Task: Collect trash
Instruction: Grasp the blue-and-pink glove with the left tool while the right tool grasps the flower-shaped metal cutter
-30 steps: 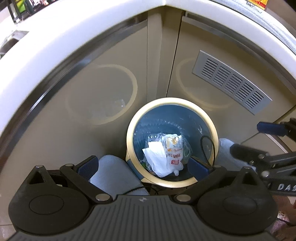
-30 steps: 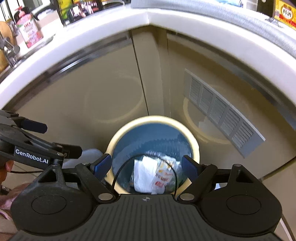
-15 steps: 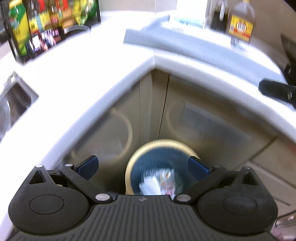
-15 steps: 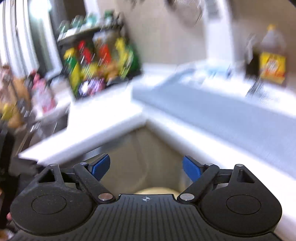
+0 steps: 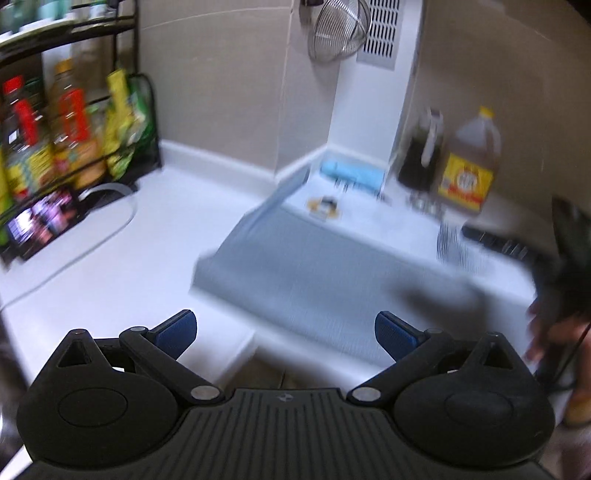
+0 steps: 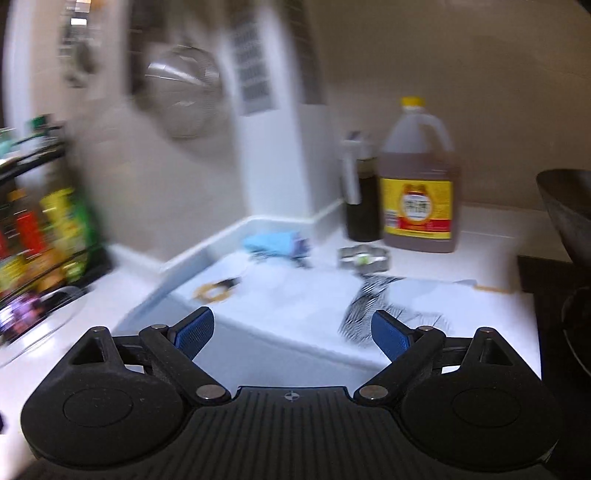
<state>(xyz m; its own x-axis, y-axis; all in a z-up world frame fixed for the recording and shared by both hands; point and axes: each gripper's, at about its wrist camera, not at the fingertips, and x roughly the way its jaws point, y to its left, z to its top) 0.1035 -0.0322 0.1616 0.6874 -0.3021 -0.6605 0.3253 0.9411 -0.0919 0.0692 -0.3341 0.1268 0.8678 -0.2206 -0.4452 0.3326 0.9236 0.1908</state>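
Hovering over the counter edge [image 5: 236, 347], both grippers' fingers [image 5: 177, 330] [image 6: 195, 330] spread wide, empty.

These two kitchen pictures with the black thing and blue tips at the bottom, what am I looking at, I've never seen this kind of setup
Each picture comes from a fisheye camera fixed on a hand-held gripper, looking forward along its two fingers. A person carries one gripper in each hand; there is no robot arm. The black shape with blue pads is the tool itself: the left gripper in one view, the right gripper in the other. Both stand open and hold nothing.

Ahead is a white kitchen counter with a grey mat on it. On the counter sit a big amber jug with a yellow label, a dark bottle, a blue cloth, a crumpled striped wrapper and some small bits too blurred to name. A rack of bottles stands left; a metal strainer hangs on the wall.
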